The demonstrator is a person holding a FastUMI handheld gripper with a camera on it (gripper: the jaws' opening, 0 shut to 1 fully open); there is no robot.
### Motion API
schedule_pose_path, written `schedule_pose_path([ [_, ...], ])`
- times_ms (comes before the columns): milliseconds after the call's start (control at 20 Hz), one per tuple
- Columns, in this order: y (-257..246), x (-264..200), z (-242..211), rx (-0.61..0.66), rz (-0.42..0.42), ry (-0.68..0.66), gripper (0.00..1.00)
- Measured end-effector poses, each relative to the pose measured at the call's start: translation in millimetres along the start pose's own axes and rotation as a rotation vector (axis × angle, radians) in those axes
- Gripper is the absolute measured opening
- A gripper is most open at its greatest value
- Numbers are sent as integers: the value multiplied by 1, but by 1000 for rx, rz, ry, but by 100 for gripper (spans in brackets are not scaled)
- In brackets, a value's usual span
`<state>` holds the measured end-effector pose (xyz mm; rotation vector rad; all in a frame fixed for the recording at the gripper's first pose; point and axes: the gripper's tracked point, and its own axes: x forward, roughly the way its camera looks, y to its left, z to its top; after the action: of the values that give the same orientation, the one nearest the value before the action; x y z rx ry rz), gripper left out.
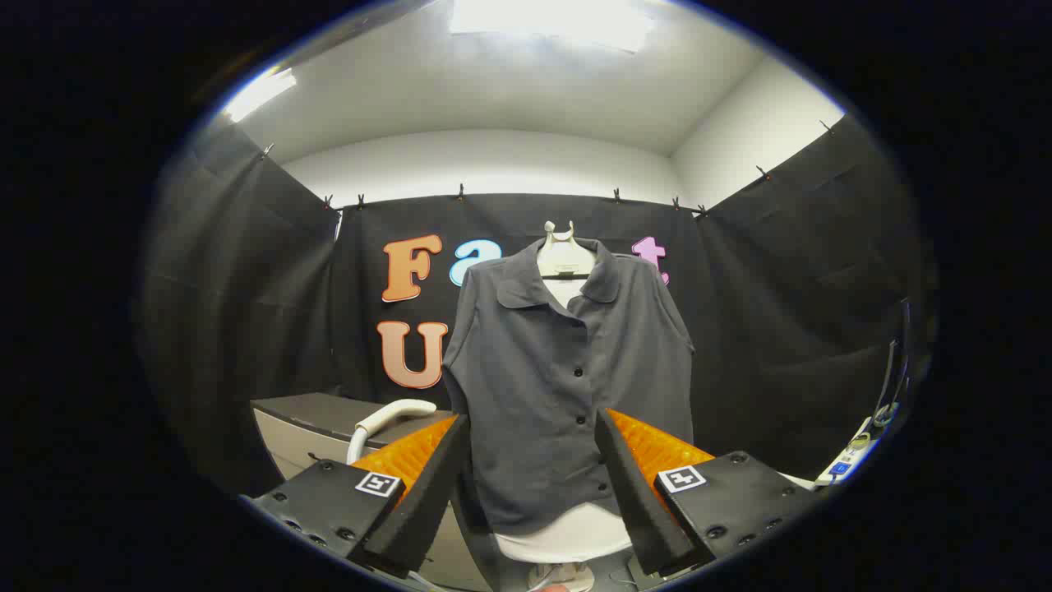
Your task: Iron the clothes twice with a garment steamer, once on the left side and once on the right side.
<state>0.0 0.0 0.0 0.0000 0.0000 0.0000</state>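
Standing on the left is a low grey surface (316, 413) with a flat top, and a white curved plastic garment steamer handle (386, 418) rises just beside it, behind the left finger. The gripper (530, 432) is wide open and holds nothing. Beyond its fingers, between them, a dark grey sleeveless buttoned shirt (567, 386) of smooth cloth hangs on a white hanger (561, 251). A white power strip (846, 464) lies far right.

Tongs (532, 423) agape (empty) before hanging shirt (559, 386).
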Motion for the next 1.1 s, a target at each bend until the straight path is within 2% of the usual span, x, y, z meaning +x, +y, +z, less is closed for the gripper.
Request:
schedule_pose_path([
  [1100, -13, -4, -19, 32, -42, 45, 98],
])
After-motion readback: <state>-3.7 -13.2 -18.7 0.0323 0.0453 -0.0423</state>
